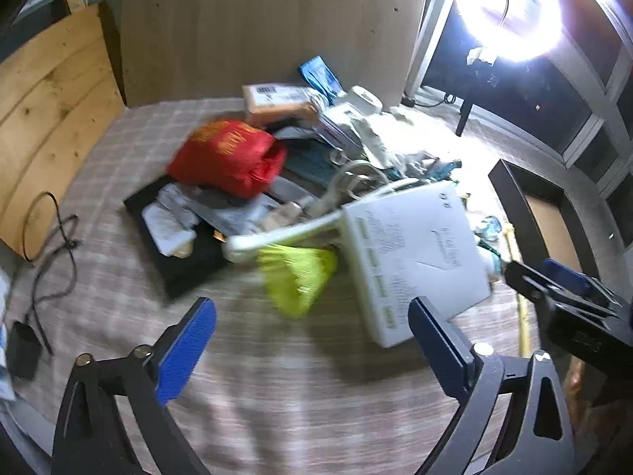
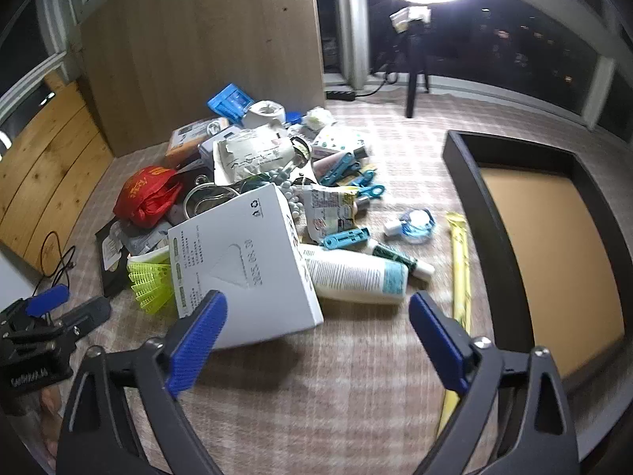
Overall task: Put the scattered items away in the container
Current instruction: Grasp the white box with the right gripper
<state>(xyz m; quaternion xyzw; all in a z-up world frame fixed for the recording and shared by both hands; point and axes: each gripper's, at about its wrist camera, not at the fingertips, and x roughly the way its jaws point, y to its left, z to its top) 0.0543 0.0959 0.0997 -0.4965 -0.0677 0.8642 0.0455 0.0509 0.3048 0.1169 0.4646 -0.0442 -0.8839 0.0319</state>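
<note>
Both my grippers, left and right, hang with jaws wide apart, nothing between them, over bare checked cloth. Beyond lies the scattered pile: white box, neon-yellow shuttlecock, white bottle, red bag. At right, apart from it, sits the black container, open.

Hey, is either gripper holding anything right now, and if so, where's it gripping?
Nothing is held. The left gripper and the right gripper both stand open above the checked cloth, short of the white box, with nothing between their pads.
</note>
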